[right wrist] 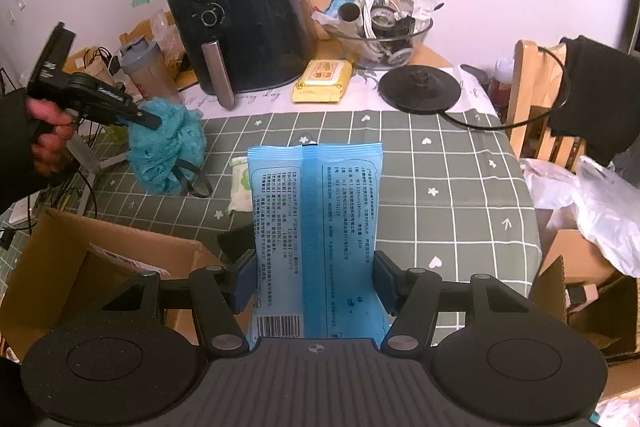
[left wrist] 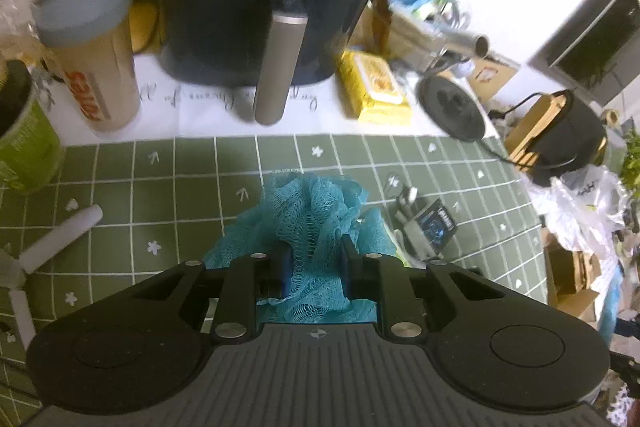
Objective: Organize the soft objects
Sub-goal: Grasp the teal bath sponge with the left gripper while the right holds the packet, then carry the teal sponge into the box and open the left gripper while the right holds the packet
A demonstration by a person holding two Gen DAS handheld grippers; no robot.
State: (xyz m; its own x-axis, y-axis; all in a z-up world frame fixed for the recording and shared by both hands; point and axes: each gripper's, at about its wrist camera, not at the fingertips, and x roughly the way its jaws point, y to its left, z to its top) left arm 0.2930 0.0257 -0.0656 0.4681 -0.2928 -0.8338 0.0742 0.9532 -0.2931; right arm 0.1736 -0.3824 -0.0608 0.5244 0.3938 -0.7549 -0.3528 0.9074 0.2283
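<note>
Teal mesh fills the gap between our left gripper's [left wrist: 314, 263] fingers: they are pinched on the bath pouf [left wrist: 308, 219], which bulges out ahead of the pads above the green checked tablecloth [left wrist: 160, 187]. From the right wrist view we see that same gripper [right wrist: 150, 121] at the left edge of the table, gripped by a bare hand [right wrist: 46, 131] with the fingers curled round the handle, its nose pointing toward the table's middle and the pouf [right wrist: 166, 147] hanging from it, with its dark loop [right wrist: 192, 179] trailing down to the cloth.

Our right gripper [right wrist: 314, 279] is clamped on a blue wipes pack [right wrist: 314, 219], one finger pressed to each long edge, the pack standing out forward over the tablecloth [right wrist: 440, 195]. We cannot tell whether its far end touches the cloth. Just left of the pack lies a small white and green packet [right wrist: 240, 187]. An open cardboard box [right wrist: 100, 259] sits below and left of the right gripper, at the table's near edge. At the back stand the black air fryer [right wrist: 240, 23], a yellow packet [right wrist: 322, 81] and a black round base [right wrist: 420, 89].
</note>
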